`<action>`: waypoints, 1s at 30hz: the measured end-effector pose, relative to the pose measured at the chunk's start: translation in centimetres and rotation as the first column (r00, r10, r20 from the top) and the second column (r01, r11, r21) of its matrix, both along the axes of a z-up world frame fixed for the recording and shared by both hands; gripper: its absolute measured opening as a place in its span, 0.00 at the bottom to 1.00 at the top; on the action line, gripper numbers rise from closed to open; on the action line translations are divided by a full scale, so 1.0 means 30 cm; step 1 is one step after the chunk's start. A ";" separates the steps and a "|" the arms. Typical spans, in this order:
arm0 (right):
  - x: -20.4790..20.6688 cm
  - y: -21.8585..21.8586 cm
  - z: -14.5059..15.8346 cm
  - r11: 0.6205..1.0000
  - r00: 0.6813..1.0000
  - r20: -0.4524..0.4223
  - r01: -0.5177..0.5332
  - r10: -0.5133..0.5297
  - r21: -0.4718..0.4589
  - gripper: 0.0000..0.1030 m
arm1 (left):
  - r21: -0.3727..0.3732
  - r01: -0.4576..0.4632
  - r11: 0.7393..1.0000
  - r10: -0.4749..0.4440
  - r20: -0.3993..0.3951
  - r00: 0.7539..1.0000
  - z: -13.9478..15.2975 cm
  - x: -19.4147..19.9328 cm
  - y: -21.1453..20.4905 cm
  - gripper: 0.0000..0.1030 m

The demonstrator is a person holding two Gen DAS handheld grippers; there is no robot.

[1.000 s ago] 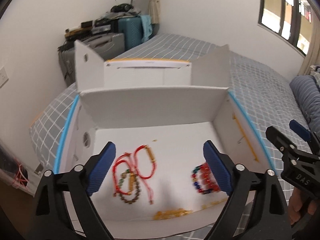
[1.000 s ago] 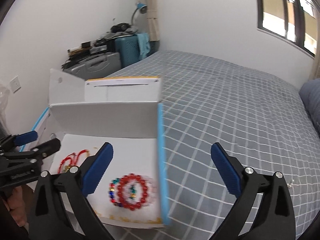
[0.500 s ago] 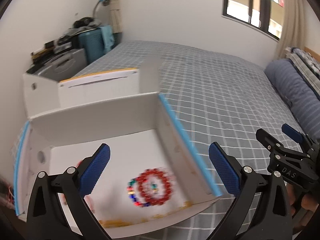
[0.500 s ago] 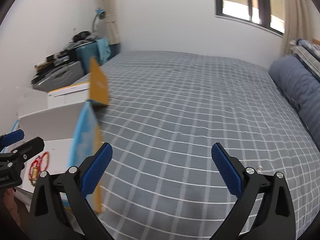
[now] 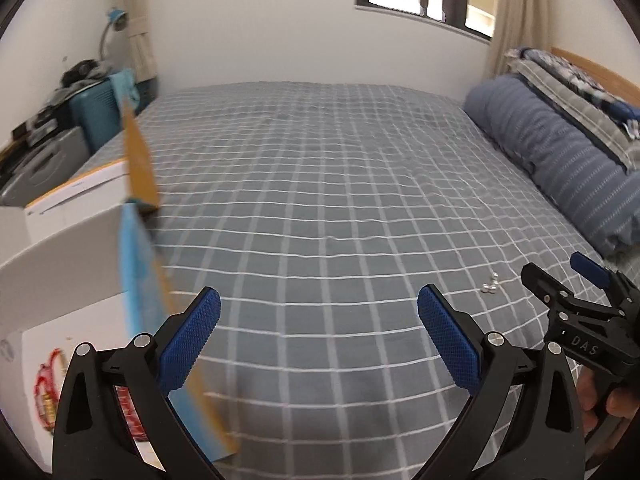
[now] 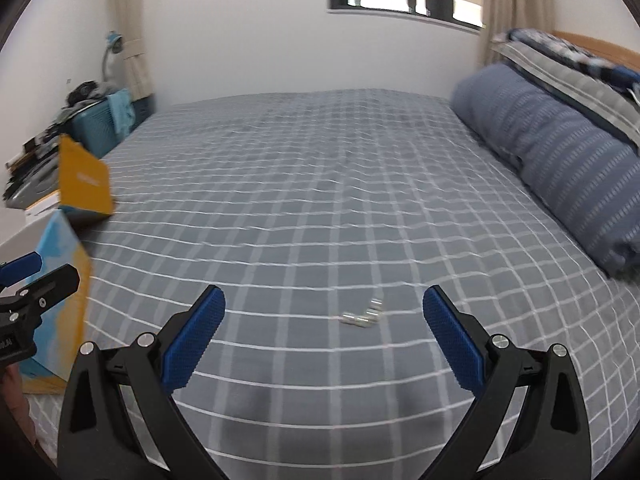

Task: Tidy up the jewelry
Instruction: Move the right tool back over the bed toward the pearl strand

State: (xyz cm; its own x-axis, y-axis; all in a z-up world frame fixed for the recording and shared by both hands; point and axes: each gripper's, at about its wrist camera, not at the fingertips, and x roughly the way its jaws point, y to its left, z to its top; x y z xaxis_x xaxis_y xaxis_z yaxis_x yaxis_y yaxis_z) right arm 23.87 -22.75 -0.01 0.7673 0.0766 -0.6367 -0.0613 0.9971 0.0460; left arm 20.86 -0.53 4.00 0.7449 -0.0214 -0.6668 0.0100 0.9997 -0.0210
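A small silver jewelry piece (image 6: 362,315) lies on the grey checked bedspread, just ahead of my open, empty right gripper (image 6: 323,330) and between its fingers. It also shows in the left wrist view (image 5: 491,285), to the right of my open, empty left gripper (image 5: 318,330). The white cardboard box (image 5: 60,256) with a blue and orange side stands at the left; red bracelets (image 5: 46,384) lie on its floor, partly hidden by the left finger. The right gripper (image 5: 566,280) shows at the right edge of the left wrist view.
The box's orange flap (image 6: 84,178) stands up at the left. A blue striped bolster (image 6: 560,152) and folded bedding lie along the right side of the bed. Suitcases and clutter (image 5: 52,136) stand beyond the bed's left edge.
Both grippers have swung right, away from the box and out over the bedspread. The silver piece has come into view ahead of the right gripper. Both stay open.
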 end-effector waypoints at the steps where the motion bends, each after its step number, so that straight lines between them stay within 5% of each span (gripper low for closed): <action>1: 0.002 -0.025 -0.012 1.000 1.000 -0.006 0.011 -0.011 -0.003 0.92 | -0.004 0.008 1.000 -0.008 -0.006 1.000 -0.014 0.015 -0.019 0.94; 11: 0.080 -0.181 -0.179 0.998 0.997 -0.058 0.058 -0.060 -0.021 0.91 | 0.002 0.013 1.000 -0.013 -0.058 0.998 -0.206 0.148 -0.125 0.94; 20: 0.209 -0.182 -0.331 1.000 0.990 -0.142 0.015 -0.018 -0.026 0.75 | 0.005 -0.040 0.999 0.040 -0.090 0.995 -0.338 0.214 -0.092 0.94; 30: 0.234 -0.110 -0.342 0.999 0.988 -0.148 -0.043 0.040 -0.014 0.63 | -0.015 -0.043 0.999 0.041 -0.140 0.989 -0.413 0.252 -0.089 0.94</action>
